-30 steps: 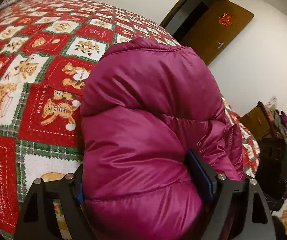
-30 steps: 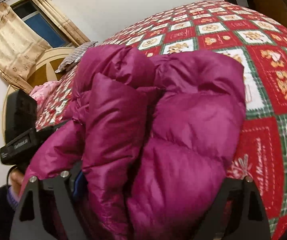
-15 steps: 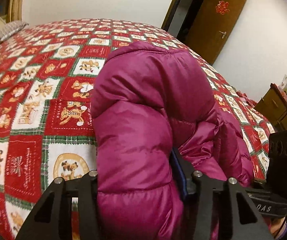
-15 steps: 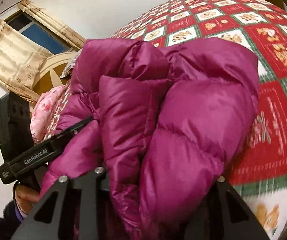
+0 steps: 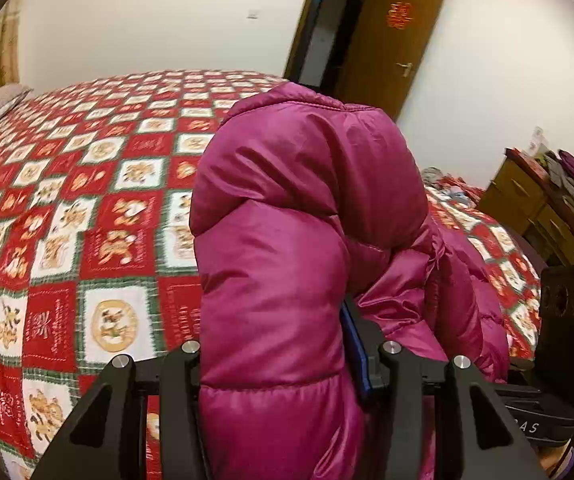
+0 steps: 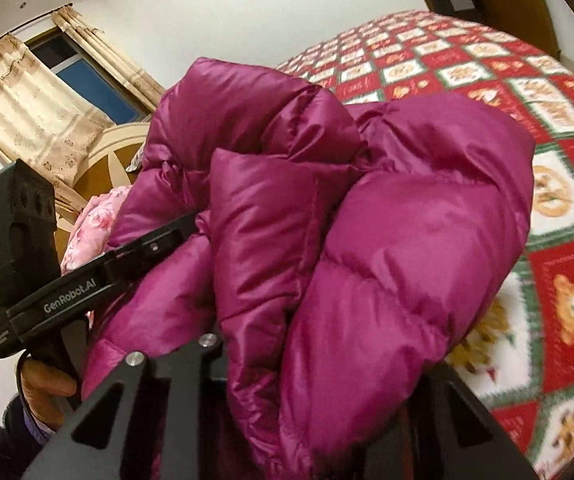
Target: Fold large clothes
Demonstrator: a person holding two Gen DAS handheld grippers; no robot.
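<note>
Both jaws pinch the coat [image 5: 287,240], lifted above the bed [image 5: 87,200]; next, lay it down folded.

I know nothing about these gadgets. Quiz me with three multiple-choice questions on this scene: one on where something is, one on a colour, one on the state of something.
1. Where is the puffy jacket?
A. Hanging on the door
B. Held up over the quilted bed
C. Folded inside a drawer

2. What colour is the jacket?
A. Navy blue
B. Magenta
C. Mustard yellow

3. How does the wooden door stand?
A. Open
B. Shut
C. Off its hinges on the floor

Answers:
1. B: the left gripper and right gripper each have the jacket bunched between their jaws, with the red patchwork quilt behind it.
2. B: its shiny fabric is magenta in both views.
3. A: the door is swung away from its frame, with a dark gap beside it.
</note>
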